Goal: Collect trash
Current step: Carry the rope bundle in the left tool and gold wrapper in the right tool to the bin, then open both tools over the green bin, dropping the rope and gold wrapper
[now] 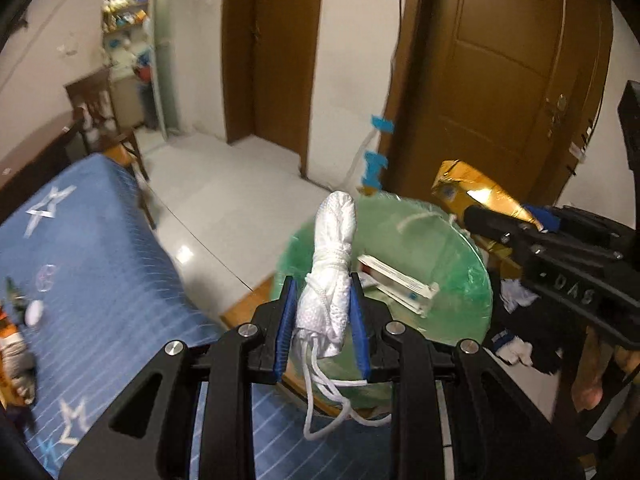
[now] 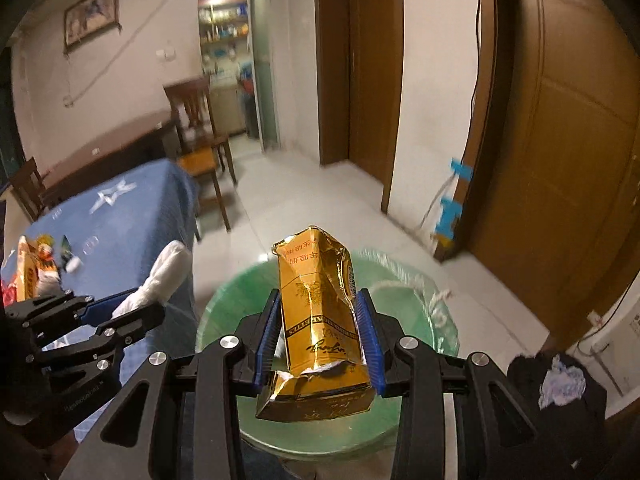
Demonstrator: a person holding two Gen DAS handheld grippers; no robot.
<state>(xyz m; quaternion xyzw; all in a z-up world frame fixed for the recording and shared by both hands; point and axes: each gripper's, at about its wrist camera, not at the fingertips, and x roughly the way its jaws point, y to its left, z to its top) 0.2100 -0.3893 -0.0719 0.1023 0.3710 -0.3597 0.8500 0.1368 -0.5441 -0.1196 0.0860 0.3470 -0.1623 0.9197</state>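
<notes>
Both grippers are loaded. On my left feed, the left gripper [image 1: 323, 312] has its blue pads pressed against a rolled white mesh bundle [image 1: 334, 256], which stands nearly upright between them. Most of the roll sticks out past the fingertips, and its loose white cords [image 1: 320, 396] hang down behind the pads. Beyond and partly under that bundle I see the bin with the green liner [image 1: 460, 248], with a flat white carton [image 1: 396, 284] lying inside it.

On my right feed, the right gripper [image 2: 320, 328] is clamped on a crumpled gold carton [image 2: 316, 312], pads pressed to its two long sides. The carton points forward and up, with its torn lower end spilling back toward the camera. It sits directly over the green-lined bin [image 2: 236, 292], whose rim shows on both sides of the fingers. A white drawstring [image 2: 428, 292] lies across the far right of the liner.

Each camera catches the other tool: the right one enters my left view from the right with the gold carton [image 1: 476, 192] near the bin's far rim, and the left one [image 2: 132, 308] sits at the left of my right view, beside the bin, with the white bundle [image 2: 164, 276] in its jaws.

To the left stands a table under a blue cloth [image 2: 132, 224] with some wrappers [image 2: 44, 264] at its near end. A dark heap with pale scraps [image 2: 560, 380] lies on the floor to the right of the bin.
</notes>
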